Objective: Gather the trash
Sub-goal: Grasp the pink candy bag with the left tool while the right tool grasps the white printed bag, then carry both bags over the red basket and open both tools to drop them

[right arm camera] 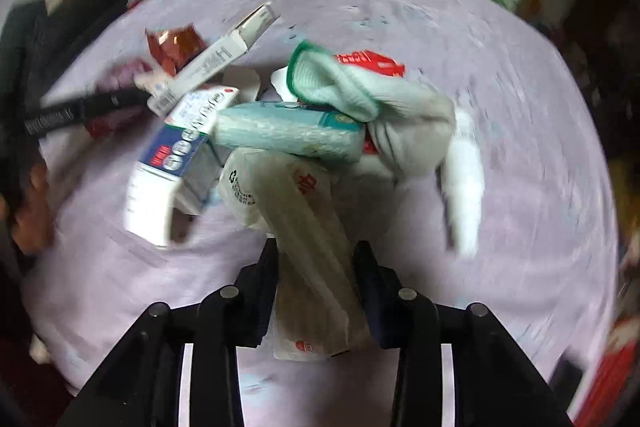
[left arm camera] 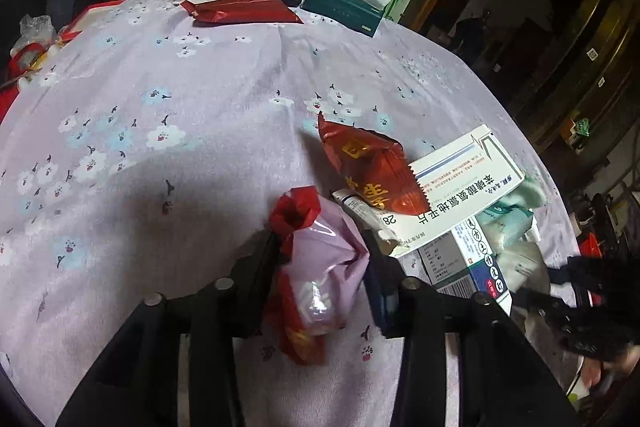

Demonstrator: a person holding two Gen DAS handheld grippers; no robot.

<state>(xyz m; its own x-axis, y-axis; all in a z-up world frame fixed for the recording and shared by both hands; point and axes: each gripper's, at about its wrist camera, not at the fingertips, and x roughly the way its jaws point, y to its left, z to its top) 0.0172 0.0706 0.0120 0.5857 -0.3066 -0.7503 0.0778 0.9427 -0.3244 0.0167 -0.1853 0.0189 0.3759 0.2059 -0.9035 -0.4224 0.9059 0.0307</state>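
**Both grippers pinching soft wrappers at the edge of the trash heap**

The left gripper (left arm camera: 320,267) is holding a crumpled plastic wrapper (left arm camera: 320,267), clear with red printed ends, its jaws narrowed onto the bunched middle. The piece is lying on the flowered tablecloth (left arm camera: 160,87), just beside the heap of litter: a torn red foil packet (left arm camera: 368,167) leaning on a flat white medicine box (left arm camera: 460,179), with a blue-and-white carton (left arm camera: 472,263) under it.

The right gripper (right arm camera: 316,279) is clamping a whitish plastic bag (right arm camera: 304,219) bearing a recycling mark, and the film is filling the gap between the narrowed jaws. The bag is running up into the same pile, touching a pale teal pack (right arm camera: 288,135) and a green-edged cloth (right arm camera: 344,83).

Both pieces are looking very light, limp and slick, so they will probably crush and not resist; a bite on thick gathered folds seems safer than one on a single loose layer, which could slide out. The bag is tucked under neighbours and may be dragging them along when lifted. The cardboard boxes are stiff and light, best taken across their thin sides.
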